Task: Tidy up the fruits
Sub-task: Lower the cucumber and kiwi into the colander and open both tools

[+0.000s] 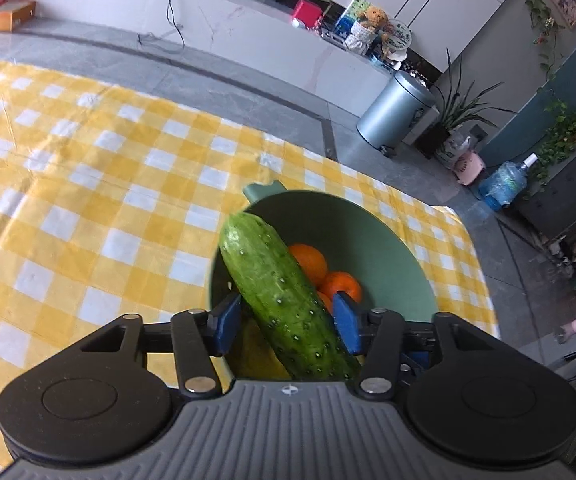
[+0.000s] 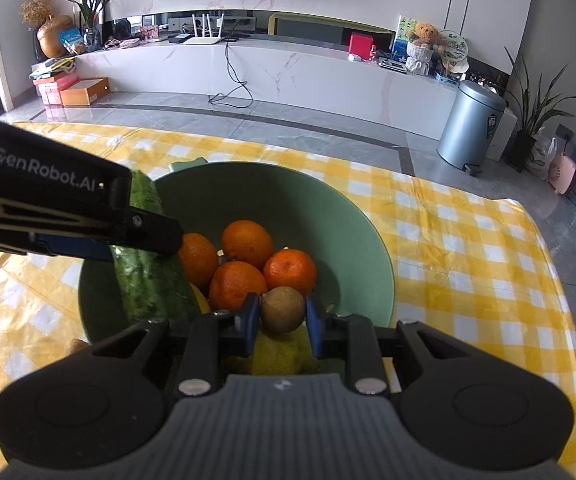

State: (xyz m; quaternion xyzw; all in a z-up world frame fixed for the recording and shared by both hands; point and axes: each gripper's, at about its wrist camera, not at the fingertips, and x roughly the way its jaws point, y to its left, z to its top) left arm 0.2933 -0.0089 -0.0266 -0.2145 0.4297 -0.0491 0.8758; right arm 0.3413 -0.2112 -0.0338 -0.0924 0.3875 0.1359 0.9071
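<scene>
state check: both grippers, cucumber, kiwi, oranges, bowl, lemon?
left gripper: shut on cucumber, over the bowl
cucumber: held, tilted, its far end above the bowl rim
right gripper: pads either side of the kiwi; grip unclear
kiwi: between the right pads, over the bowl
oranges: four, loose in the bowl
green bowl: upright on the checked cloth
lemon: in the bowl, partly hidden
</scene>
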